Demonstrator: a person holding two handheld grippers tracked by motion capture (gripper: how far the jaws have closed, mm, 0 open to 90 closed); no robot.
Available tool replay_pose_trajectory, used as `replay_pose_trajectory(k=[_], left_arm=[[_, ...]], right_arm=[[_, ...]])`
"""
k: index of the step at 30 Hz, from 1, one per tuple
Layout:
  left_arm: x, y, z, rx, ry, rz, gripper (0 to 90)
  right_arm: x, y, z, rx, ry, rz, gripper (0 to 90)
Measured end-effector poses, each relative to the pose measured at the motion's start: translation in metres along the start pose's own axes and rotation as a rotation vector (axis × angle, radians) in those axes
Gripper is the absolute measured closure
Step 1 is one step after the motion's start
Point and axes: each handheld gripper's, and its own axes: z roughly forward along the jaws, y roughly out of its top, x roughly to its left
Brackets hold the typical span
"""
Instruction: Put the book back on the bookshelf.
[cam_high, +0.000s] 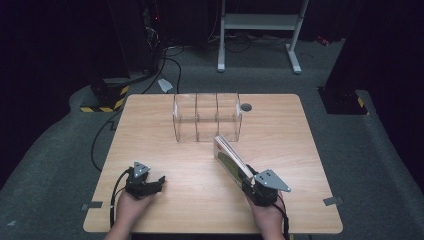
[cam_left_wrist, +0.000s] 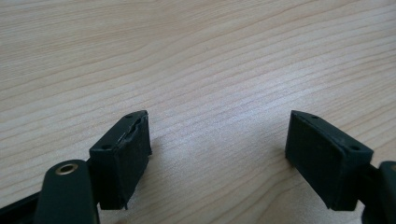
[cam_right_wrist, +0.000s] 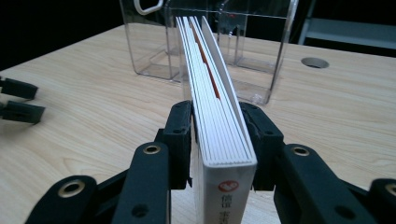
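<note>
From above, the right claw (cam_high: 248, 183) has its tips lost behind the book (cam_high: 232, 161), so the grip itself cannot be made out there. The print on the book's cover is too small to read. In the right gripper view the book's spine runs off the bottom edge, cutting its characters short, and its far end blocks part of the clear divided holder (cam_right_wrist: 261, 51), whose top is cropped too. The person's forearms leave the high view at the bottom. The left claw (cam_left_wrist: 219, 154) shows its arms cut off by the lower edge.
</note>
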Motion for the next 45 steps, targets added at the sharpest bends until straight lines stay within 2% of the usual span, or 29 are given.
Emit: replay_pose_trajectory(k=[5,11,21,27,28,43,45], left_arm=[[0.000,0.000,0.000,0.000,0.000,0.001,22.2],[-0.001,0.000,0.000,-0.002,0.000,-0.001,22.6],[0.000,0.000,0.000,-0.002,-0.006,0.007,22.7],[-0.001,0.000,0.000,-0.001,-0.006,0.005,23.1],[-0.001,0.000,0.000,0.000,-0.006,0.005,23.2],[-0.001,0.000,0.000,-0.004,-0.008,0.009,23.7],[-0.001,0.000,0.000,-0.004,-0.006,0.008,24.0]], right_arm=[[0.003,0.000,0.000,0.008,0.013,-0.016,71.6],[0.006,-0.004,-0.001,-0.015,-0.005,-0.052,73.8],[0.004,-0.002,0.000,-0.005,0.006,-0.024,75.0],[-0.003,0.001,0.001,0.009,0.011,0.037,75.6],[-0.005,0.002,0.000,0.009,0.014,0.059,75.6],[-0.008,0.019,-0.003,-0.005,-0.029,0.032,75.8],[-0.007,0.023,-0.004,-0.013,-0.033,0.017,75.8]])
